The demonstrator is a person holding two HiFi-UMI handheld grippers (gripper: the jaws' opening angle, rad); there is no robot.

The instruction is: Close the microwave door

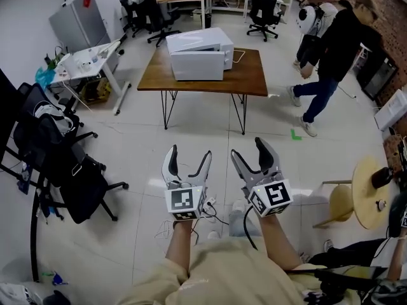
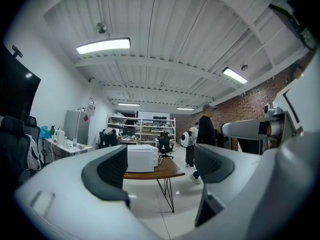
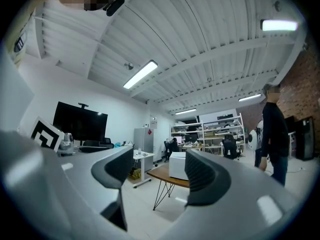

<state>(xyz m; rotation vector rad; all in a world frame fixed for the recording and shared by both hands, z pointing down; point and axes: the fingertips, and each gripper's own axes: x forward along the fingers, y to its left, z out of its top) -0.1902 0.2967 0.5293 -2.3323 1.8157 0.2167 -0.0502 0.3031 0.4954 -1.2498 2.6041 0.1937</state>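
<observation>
The white microwave (image 1: pixel 199 54) stands on a brown wooden table (image 1: pixel 248 81) across the room, well beyond both grippers. From here I cannot tell how its door stands. My left gripper (image 1: pixel 189 151) and right gripper (image 1: pixel 249 147) are held side by side over the tiled floor, both pointing at the table, both open and holding nothing. In the left gripper view the microwave (image 2: pixel 142 159) shows small between the open fingers of the left gripper (image 2: pixel 160 164). In the right gripper view, the right gripper (image 3: pixel 160 171) is open too, and the microwave (image 3: pixel 176 166) sits partly behind the right finger.
A person in dark clothes (image 1: pixel 331 49) walks to the right of the table. Black office chairs (image 1: pixel 63 164) stand at the left and a white desk (image 1: pixel 89 59) at the back left. A round wooden stool (image 1: pixel 369 192) is at the right. Cables (image 1: pixel 213 211) lie on the floor below the grippers.
</observation>
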